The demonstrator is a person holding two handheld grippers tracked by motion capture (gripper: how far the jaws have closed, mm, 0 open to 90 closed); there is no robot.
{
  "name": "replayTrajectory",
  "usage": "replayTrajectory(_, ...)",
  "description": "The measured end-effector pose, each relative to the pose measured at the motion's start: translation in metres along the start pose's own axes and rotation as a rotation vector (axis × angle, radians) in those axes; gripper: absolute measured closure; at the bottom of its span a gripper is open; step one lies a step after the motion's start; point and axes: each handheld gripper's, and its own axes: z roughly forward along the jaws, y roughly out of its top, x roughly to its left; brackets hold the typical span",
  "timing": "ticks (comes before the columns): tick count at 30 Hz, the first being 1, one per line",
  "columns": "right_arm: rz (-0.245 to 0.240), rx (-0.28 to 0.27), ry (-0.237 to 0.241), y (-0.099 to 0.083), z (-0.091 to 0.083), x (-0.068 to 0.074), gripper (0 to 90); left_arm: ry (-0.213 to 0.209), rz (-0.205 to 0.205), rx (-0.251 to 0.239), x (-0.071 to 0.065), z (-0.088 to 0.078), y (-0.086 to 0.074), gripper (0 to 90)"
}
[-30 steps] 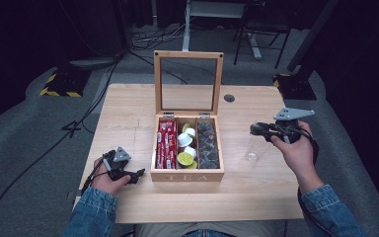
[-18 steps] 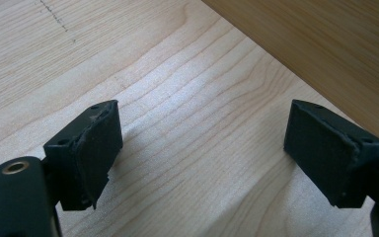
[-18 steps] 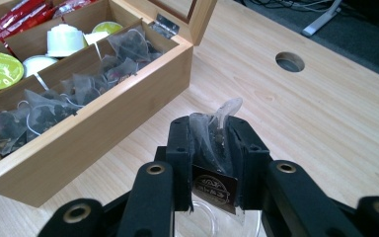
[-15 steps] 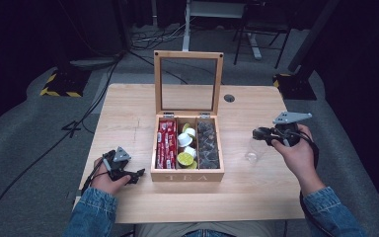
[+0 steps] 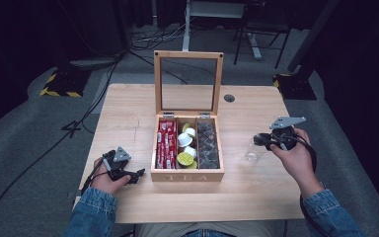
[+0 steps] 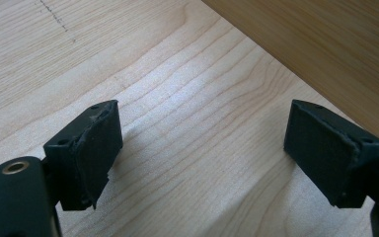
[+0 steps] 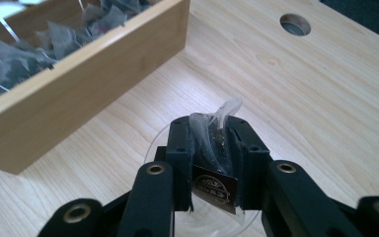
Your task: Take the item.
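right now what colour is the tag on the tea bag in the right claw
Dark brown tag with pale print, clearest in the right gripper view.

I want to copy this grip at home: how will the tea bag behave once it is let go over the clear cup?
The tea bag looks soft: its mesh crumples between the right gripper's fingers, so it will probably sag, not hold shape. It seems very light, and its paper tag may flutter or snag. The clear cup beneath looks thin and might tip if nudged.
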Motion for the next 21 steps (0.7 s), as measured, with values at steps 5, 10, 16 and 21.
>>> replayTrajectory(5,-0.004,0.032,0.005,-0.0034,0.0047,0.0012,73.2,0.001,-0.002,0.001,-0.0002,0.0,-0.0001,15.2)
replayTrajectory(10,0.017,0.024,0.021,-0.0048,0.0069,0.0019,64.4,0.001,0.0,-0.001,0.0,0.0,0.0,15.2)
replayTrajectory(16,0.067,-0.018,0.025,-0.006,0.0061,0.0,50.9,-0.001,-0.004,0.0,0.0,0.0004,0.0002,15.2)
replayTrajectory(21,0.08,-0.029,0.023,-0.0067,0.0062,-0.0009,48.6,-0.002,-0.007,-0.002,-0.0001,0.0008,0.0003,15.1)
